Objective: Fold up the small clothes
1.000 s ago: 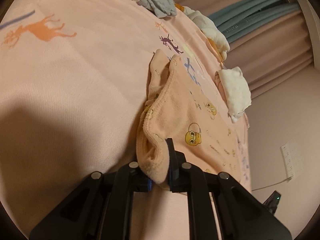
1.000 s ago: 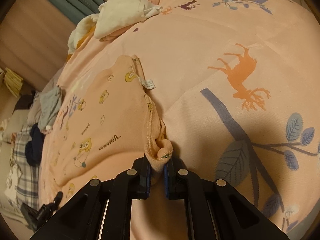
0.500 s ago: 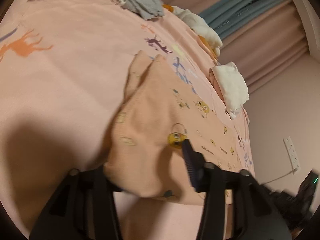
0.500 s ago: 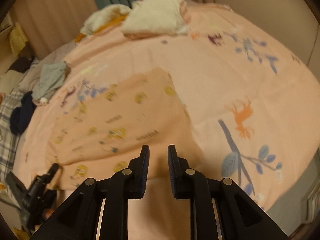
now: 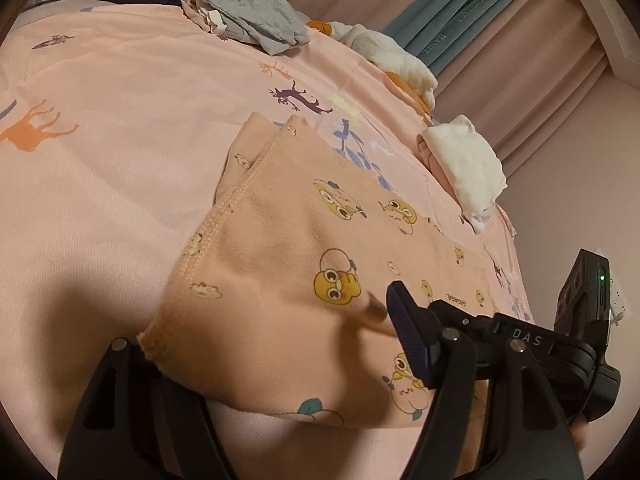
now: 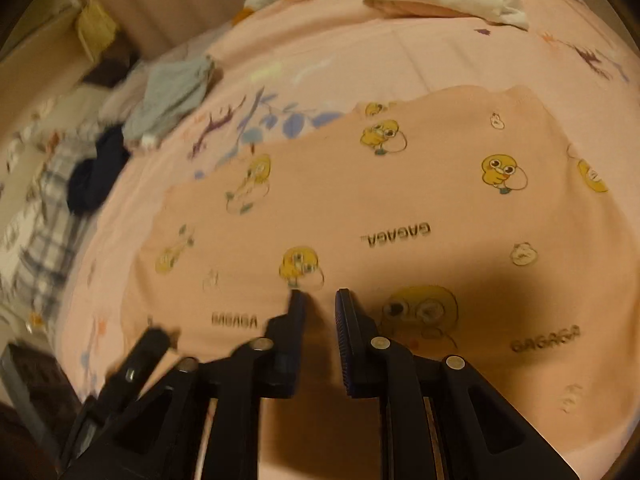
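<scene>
A: The left gripper (image 5: 276, 340) has just been opening and now stands wide. The folded edge of the peach duck-print garment (image 5: 280, 240) lies between its jaws, but the pads do not press on it. The right gripper (image 6: 320, 312) has opened a little in the last second; a narrow gap shows between its jaws, with nothing in it, as it hovers over the same garment (image 6: 400, 200).

B: And where does the garment lie?

A: Spread on the pink bedspread (image 5: 120, 140), doubled over at the left side, where a stitched hem shows.

B: How would it handle?

A: It looks like a thin, soft knit, light and limp. It likely sags from any single pinch, so the stitched hem or a corner seems the best hold, one gripper at each end of an edge.

B: Any writing?

A: "GAGAGA" is printed several times on the fabric among the yellow ducks. In the left view, the letters "DAS" show on the other gripper's black body (image 5: 532, 340). Farther off sit a folded white cloth (image 5: 464, 164) and a grey garment (image 5: 256, 12). The blue-green curtain (image 5: 460, 20) beyond carries lettering too small to read.
</scene>
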{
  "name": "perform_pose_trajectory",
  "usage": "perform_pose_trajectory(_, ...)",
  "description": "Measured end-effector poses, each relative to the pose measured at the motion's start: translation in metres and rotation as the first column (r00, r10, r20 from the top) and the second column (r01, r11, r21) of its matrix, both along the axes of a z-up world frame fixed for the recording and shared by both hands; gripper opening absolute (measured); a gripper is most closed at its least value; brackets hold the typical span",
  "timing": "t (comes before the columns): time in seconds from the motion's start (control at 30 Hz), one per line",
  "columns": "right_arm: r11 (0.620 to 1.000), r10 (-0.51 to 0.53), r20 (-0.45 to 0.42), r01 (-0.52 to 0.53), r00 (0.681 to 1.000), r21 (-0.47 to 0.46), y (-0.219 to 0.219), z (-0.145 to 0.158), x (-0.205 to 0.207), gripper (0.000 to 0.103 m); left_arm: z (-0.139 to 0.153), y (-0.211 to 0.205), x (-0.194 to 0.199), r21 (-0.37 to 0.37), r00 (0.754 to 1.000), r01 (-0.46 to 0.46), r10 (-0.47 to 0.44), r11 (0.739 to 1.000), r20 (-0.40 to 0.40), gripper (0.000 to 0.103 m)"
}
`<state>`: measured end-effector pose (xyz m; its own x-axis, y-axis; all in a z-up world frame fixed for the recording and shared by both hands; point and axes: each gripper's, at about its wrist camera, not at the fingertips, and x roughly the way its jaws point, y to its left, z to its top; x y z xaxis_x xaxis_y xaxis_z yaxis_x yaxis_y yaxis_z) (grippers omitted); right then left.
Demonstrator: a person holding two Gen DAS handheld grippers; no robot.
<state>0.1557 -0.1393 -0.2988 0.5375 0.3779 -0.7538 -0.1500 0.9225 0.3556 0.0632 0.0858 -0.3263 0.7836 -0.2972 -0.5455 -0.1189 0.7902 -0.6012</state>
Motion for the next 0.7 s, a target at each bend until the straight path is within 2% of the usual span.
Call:
perform_pose_trajectory(0.17,1.0,0.028,0.002,-0.028,1.0,0.007,-0.007,-0.005,-0.005,0.012,0.001,-0.004,0.003,0.025,1.0,-0.012,0.012,1.0,-0.006,0.071)
perform_pose_trajectory(0.27,0.998,0.031,0.031,-0.033,0.999,0.051,-0.013,-0.004,-0.01,0.011,0.001,-0.001,0.004,-0.003,1.0,-0.025,0.025,1.0,0.0,0.071)
perform_pose_trajectory(0.33,0.998,0.037,0.044,-0.039,0.998,0.05,-0.014,-0.005,-0.016,0.01,0.0,0.001,0.008,-0.026,0.999,-0.044,0.044,0.999,0.0,0.071)
perform_pose_trajectory(0.43,0.998,0.037,0.026,-0.039,0.999,0.045,-0.013,-0.002,-0.017,0.009,0.001,0.002,0.014,-0.049,0.997,-0.081,0.081,0.995,-0.008,0.071)
perform_pose_trajectory(0.5,0.997,0.05,0.018,-0.051,0.999,0.055,-0.015,-0.002,-0.018,0.009,0.003,0.001,0.017,-0.044,0.995,-0.1,0.099,0.994,-0.018,0.066)
perform_pose_trajectory(0.53,0.996,0.057,0.023,-0.058,0.998,0.074,-0.018,-0.004,-0.02,0.009,0.003,0.0,0.02,-0.037,0.993,-0.117,0.116,0.992,-0.023,0.064)
perform_pose_trajectory(0.6,0.991,0.062,0.034,-0.065,0.998,0.121,-0.024,-0.01,-0.019,0.008,0.0,0.003,0.022,-0.052,0.986,-0.168,0.166,0.984,-0.033,0.042)
perform_pose_trajectory(0.67,0.98,0.045,-0.004,-0.043,0.999,0.193,-0.031,-0.014,-0.012,0.006,-0.008,0.013,0.018,-0.138,0.974,-0.226,0.223,0.964,-0.035,0.03)
perform_pose_trajectory(0.7,0.977,0.042,-0.015,-0.038,0.999,0.208,-0.032,-0.015,-0.012,0.006,-0.009,0.017,0.018,-0.161,0.974,-0.225,0.222,0.961,-0.037,0.026)
